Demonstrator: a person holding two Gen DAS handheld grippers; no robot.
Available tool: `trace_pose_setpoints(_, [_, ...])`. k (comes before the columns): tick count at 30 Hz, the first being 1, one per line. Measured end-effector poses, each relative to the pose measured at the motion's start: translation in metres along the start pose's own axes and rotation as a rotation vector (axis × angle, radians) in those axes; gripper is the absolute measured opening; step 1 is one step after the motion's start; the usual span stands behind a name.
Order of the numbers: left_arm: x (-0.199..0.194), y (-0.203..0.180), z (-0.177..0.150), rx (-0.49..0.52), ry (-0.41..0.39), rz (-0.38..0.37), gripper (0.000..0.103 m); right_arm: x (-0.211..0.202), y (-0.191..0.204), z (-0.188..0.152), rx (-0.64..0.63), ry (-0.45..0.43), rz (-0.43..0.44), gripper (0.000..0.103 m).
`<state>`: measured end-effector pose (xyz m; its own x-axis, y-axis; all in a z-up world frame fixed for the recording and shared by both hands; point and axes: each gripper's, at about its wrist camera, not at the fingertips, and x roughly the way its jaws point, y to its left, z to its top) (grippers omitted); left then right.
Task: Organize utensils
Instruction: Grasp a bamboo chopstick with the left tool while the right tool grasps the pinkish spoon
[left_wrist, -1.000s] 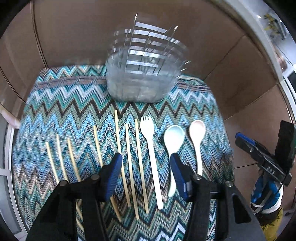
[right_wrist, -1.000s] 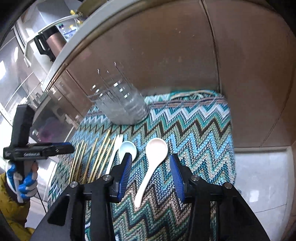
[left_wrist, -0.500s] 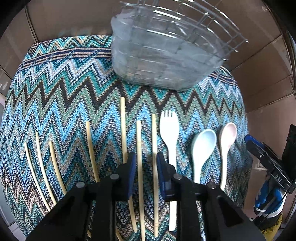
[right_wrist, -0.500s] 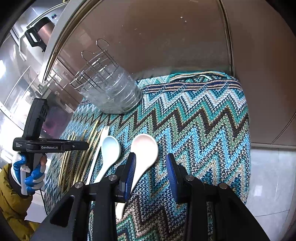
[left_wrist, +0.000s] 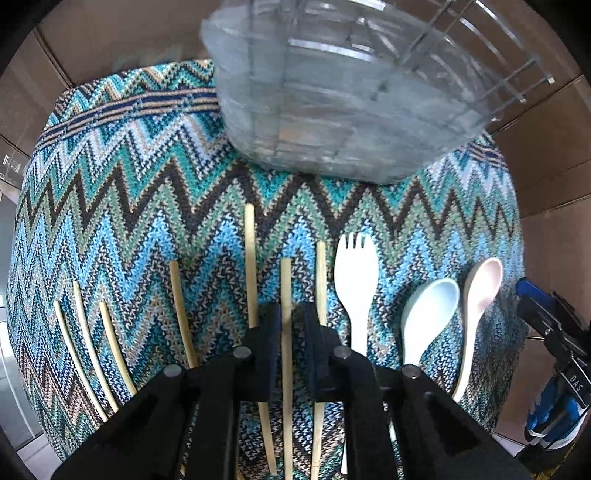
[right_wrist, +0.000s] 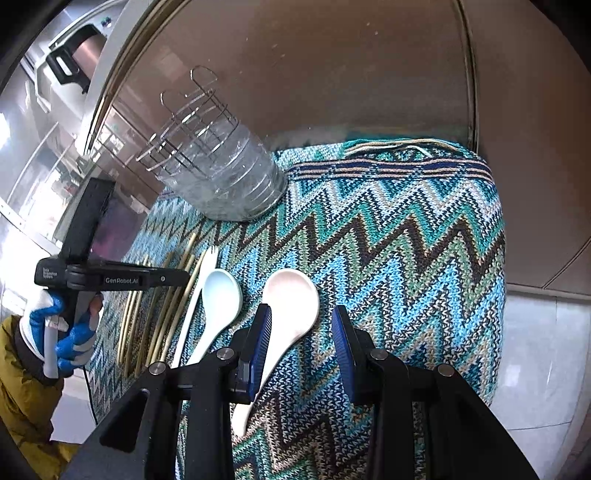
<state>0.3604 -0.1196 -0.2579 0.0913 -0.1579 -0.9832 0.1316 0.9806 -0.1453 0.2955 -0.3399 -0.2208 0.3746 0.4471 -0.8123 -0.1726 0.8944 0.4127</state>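
On the zigzag-patterned knitted mat in blue, teal and brown (left_wrist: 122, 206) I see, from the left, three thin pale bamboo chopsticks (left_wrist: 86, 343) close together, then a single one, then three more. My left gripper (left_wrist: 286, 325) stands over the middle one of these last three, a pale bamboo chopstick (left_wrist: 285, 284), which runs straight between the two dark pads. The jaws are closing on it; the gap is already narrow, and I cannot tell if the pads press the stick yet.

Next to the right lie a white plastic fork (left_wrist: 355, 273), a pale blue ceramic spoon (left_wrist: 428, 317) and a pinkish white ceramic spoon (left_wrist: 480, 288), all with handles toward me.

Behind the row stands the clear plastic holder with a wire divider grid on top (left_wrist: 332, 110). I see nothing in its compartments (the plastic is cloudy, so low inside I am not sure).

In the right wrist view my right gripper (right_wrist: 301, 343) is partly open above the mat. The pinkish spoon's handle passes under its left pad, and the pads grip nothing.

Compared with one second ago, the left gripper has come down from wide open over several chopsticks to a narrow gap around one. The right gripper has closed a little and now sits lower, with the spoon's bowl nearer its pads.
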Motion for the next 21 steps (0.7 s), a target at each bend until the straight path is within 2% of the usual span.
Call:
trace_pose_setpoints(13, [0.018, -0.002, 0.014, -0.021, 0.012, 0.019, 0.005, 0.045, -0.01, 0.015, -0.046, 0.121, 0.026, 0.035])
trace_pose_setpoints(14, [0.018, -0.002, 0.015, -0.027, 0.011, 0.019, 0.005, 0.047, -0.011, 0.016, -0.048, 0.122, 0.029, 0.028])
trace_pose_setpoints(15, [0.017, -0.002, 0.013, -0.032, 0.008, 0.02, 0.005, 0.048, -0.011, 0.016, -0.055, 0.121, 0.028, 0.013])
trace_pose_setpoints(16, [0.017, -0.002, 0.012, -0.035, 0.005, 0.02, 0.005, 0.049, -0.011, 0.016, -0.063, 0.12, 0.024, 0.008])
trace_pose_setpoints(21, [0.012, 0.001, 0.0, -0.047, -0.033, 0.025, 0.005, 0.04, -0.007, 0.008, -0.104, 0.088, 0.013, 0.006])
